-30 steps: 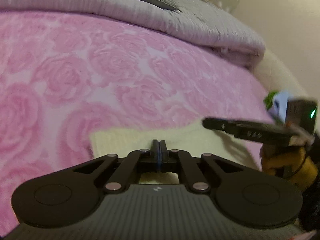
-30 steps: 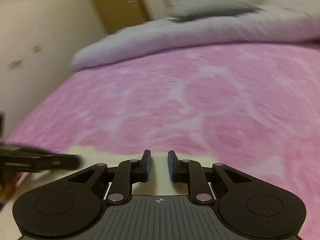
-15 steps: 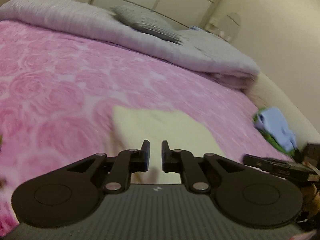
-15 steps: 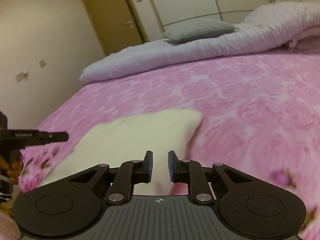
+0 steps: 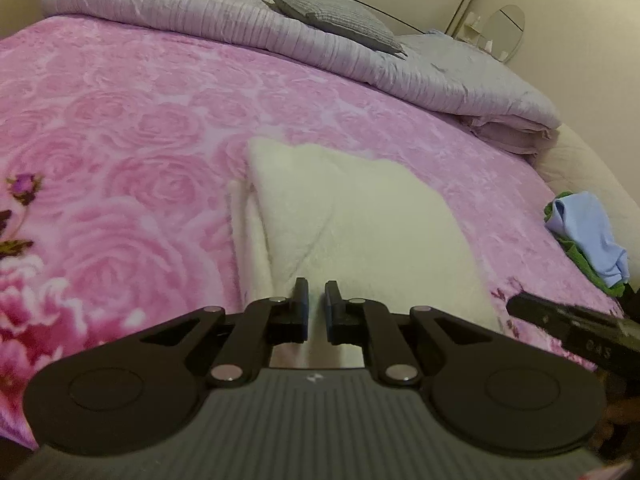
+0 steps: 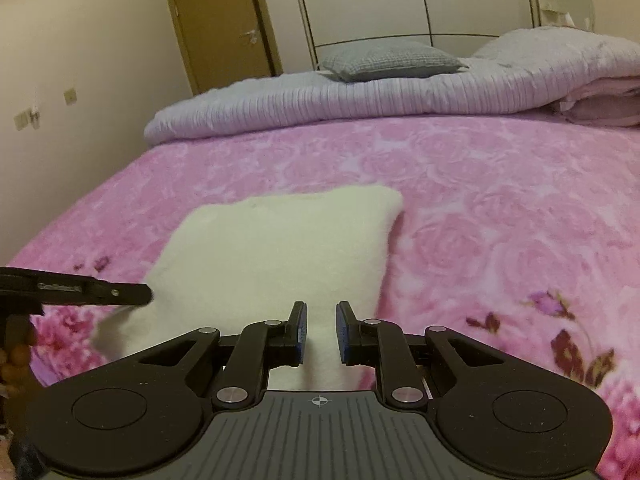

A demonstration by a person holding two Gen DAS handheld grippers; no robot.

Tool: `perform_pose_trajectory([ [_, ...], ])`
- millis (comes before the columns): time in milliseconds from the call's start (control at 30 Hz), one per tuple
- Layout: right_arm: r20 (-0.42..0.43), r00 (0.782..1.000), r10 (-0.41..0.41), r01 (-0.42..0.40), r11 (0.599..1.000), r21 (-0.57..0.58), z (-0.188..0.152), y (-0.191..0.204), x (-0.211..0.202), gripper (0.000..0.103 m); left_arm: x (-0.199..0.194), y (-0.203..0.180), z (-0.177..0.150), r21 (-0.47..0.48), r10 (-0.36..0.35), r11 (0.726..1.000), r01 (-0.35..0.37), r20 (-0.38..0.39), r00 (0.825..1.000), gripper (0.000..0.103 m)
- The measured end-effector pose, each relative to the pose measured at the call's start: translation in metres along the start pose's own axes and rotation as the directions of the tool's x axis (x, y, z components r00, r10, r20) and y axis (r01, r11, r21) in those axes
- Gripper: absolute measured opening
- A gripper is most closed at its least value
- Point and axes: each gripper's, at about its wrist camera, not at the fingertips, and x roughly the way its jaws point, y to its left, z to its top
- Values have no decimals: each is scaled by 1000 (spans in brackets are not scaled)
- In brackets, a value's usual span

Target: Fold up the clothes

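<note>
Both claws, left claw (image 5: 316, 300) and right claw (image 6: 319, 330), apart, empty; folded cream garment (image 6: 280, 256) near edge hidden behind them

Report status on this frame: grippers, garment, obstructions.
Left gripper open, empty. Right gripper open, empty. Cream garment folded flat on pink blanket. Nothing in the way.

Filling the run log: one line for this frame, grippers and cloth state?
left gripper: open, empty | right gripper: open, empty | cream cloth: folded, flat on pink bedspread | both grippers at its near edge
</note>
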Motion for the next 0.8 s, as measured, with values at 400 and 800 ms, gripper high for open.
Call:
perform_pose_trajectory([
  [400,-100,993,-61,58,998,-26,-14,9,15,17,-14,-3,-5,13,27,1000,-27,1,1000,17],
  [800,35,999,20,-29,960,278,-29,-1,-73,78,-98,25,-41,-109,2,994,2,42,999,37],
])
